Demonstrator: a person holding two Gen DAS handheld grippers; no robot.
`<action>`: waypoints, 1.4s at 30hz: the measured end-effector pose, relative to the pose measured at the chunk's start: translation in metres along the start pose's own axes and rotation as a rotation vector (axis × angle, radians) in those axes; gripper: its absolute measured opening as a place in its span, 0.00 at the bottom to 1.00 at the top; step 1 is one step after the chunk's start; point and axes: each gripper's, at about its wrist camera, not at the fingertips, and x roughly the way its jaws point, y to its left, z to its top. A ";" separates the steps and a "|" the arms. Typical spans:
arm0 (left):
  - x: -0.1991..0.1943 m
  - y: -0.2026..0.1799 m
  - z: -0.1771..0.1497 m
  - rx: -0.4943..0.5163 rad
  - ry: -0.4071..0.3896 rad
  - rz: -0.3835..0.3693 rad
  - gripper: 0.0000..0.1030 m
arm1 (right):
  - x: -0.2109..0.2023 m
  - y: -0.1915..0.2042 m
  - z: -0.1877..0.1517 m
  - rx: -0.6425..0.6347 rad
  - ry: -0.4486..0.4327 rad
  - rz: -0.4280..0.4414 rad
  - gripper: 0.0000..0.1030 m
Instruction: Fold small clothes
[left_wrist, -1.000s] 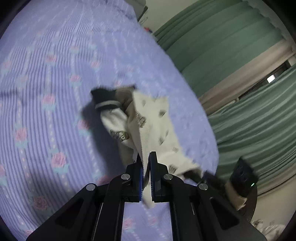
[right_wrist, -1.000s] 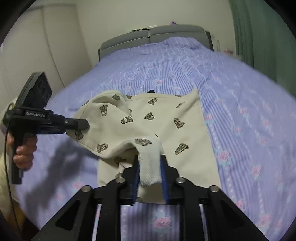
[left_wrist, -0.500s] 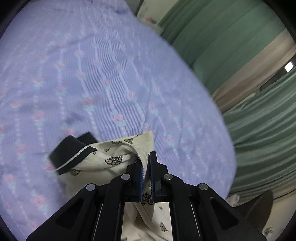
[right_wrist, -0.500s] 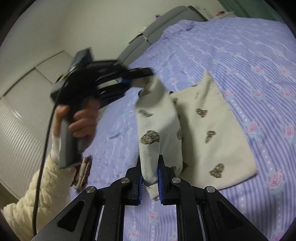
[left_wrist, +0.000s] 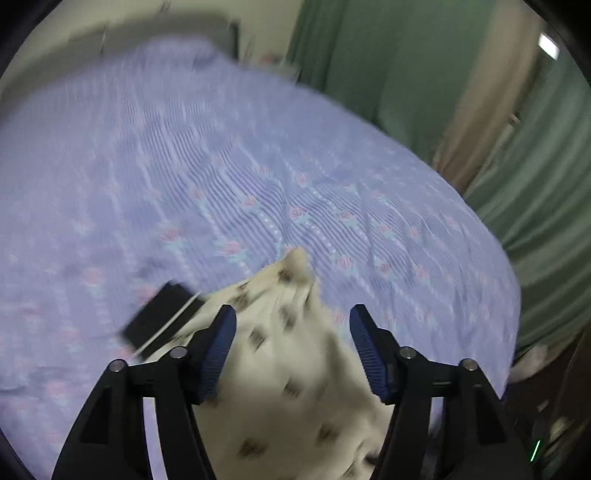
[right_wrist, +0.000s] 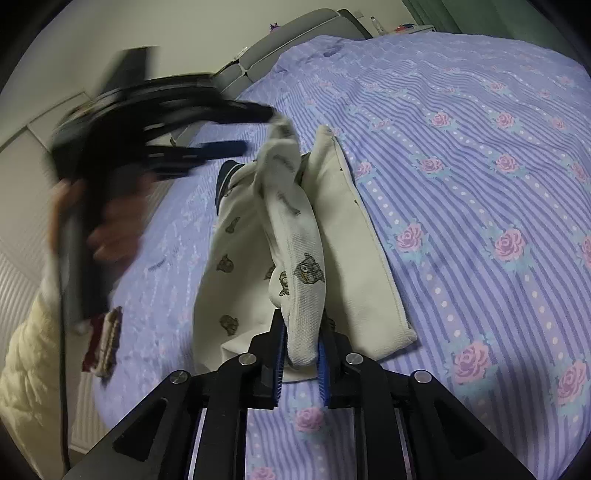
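Cream garment (right_wrist: 303, 273) pinched in right claw (right_wrist: 300, 360) (left claw (left_wrist: 290, 350) spread), on bed (right_wrist: 480, 184)

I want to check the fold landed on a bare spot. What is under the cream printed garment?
Under the cream printed garment only the purple rose-print bedspread shows, all around its edges. Whatever lies directly beneath the folded layers is covered. The right gripper pinches its near fold.
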 end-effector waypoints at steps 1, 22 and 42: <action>-0.010 -0.001 -0.010 0.022 -0.019 0.014 0.61 | 0.001 0.000 0.000 -0.009 0.008 -0.006 0.34; -0.032 -0.054 -0.195 0.137 -0.160 0.139 0.56 | -0.001 -0.004 0.010 -0.101 -0.009 -0.139 0.16; -0.003 -0.073 -0.200 0.139 -0.214 0.524 0.57 | -0.040 0.012 0.040 0.028 -0.096 0.119 0.12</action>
